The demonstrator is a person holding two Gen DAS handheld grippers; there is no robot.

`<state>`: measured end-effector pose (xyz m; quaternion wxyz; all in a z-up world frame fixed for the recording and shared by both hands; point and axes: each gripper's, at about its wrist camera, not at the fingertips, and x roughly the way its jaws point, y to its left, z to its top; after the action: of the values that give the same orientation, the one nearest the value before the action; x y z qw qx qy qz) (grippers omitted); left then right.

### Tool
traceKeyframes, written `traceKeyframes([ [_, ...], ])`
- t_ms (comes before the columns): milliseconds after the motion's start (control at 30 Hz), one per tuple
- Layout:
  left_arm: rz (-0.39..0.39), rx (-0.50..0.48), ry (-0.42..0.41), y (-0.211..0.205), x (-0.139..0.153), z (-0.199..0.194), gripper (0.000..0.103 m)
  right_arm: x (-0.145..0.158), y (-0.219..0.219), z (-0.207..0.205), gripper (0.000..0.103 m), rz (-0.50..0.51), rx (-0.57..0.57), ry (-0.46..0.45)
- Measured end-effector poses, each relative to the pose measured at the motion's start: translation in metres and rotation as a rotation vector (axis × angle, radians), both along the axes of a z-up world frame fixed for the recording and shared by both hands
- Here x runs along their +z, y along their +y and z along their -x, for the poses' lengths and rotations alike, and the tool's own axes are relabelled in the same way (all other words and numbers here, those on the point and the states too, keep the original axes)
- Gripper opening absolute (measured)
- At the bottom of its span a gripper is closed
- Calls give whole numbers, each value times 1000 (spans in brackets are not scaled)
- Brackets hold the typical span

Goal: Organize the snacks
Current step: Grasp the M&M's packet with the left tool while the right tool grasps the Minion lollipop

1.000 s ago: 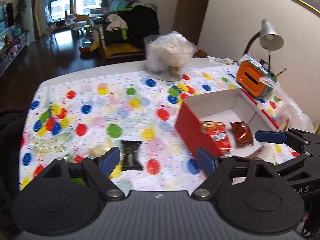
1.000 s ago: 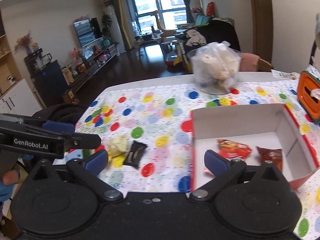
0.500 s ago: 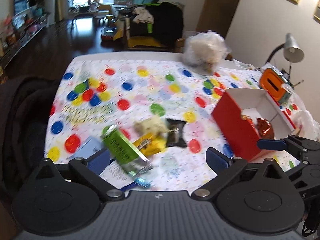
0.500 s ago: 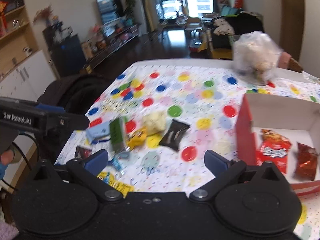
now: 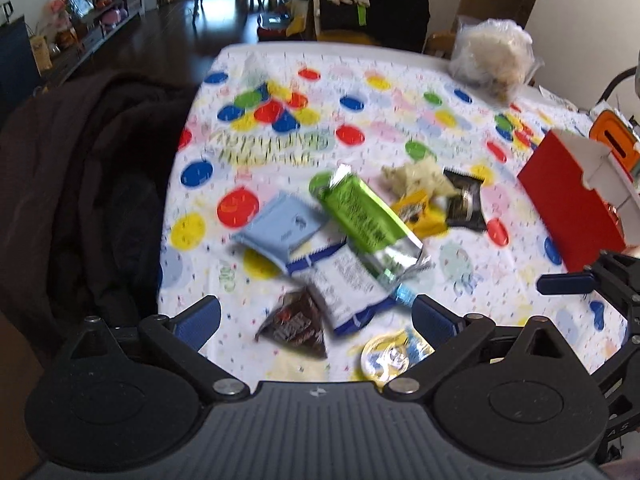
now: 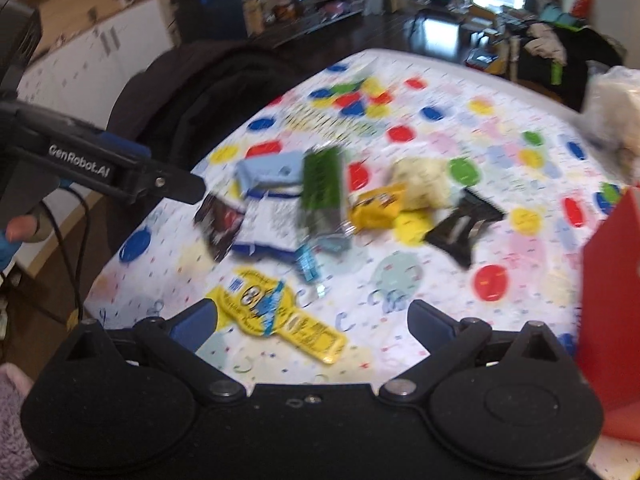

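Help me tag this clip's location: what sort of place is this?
Most likely a home, an open living and dining room. A table under a dotted party tablecloth holds loose snack packets, dark coats are draped beside it, and a TV shelf stands at the back.

The table (image 5: 400,60), under a dotted cloth (image 5: 360,92), carries a heap of snack packets (image 5: 352,232) near its front edge and a red box (image 5: 568,208) at its right edge.
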<state>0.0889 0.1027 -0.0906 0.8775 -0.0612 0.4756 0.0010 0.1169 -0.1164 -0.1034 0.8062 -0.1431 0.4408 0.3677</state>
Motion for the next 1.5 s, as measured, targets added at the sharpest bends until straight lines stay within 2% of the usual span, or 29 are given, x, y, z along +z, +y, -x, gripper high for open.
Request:
traceKeyframes([
  [133, -29, -4, 36, 0, -20, 0, 102, -17, 19, -1, 99, 43, 54, 16],
  [333, -28, 1, 65, 5, -38, -9, 102, -38, 42, 0, 92, 97, 122, 20],
  [533, 27, 31, 111, 18, -53, -24, 102, -48, 54, -6, 82, 114, 129, 21],
  [733, 145, 68, 167, 34, -65, -35, 101, -54, 60, -9, 76, 112, 122, 27],
  [900, 188, 80, 189, 38, -70, -41, 92, -56, 65, -5, 70, 124, 142, 25],
  [1133, 233, 82, 199, 39, -73, -45, 91, -56, 70, 3, 60, 138, 176, -14],
  [1167, 235, 84, 199, 40, -73, -45, 90, -56, 70, 4, 60, 140, 179, -19],
  [1400, 235, 95, 190, 45, -70, -40, 60, -54, 69, 8, 52, 143, 188, -18],
  [1500, 223, 100, 189, 45, -70, -39, 52, -54, 68, 9, 52, 143, 187, -15],
])
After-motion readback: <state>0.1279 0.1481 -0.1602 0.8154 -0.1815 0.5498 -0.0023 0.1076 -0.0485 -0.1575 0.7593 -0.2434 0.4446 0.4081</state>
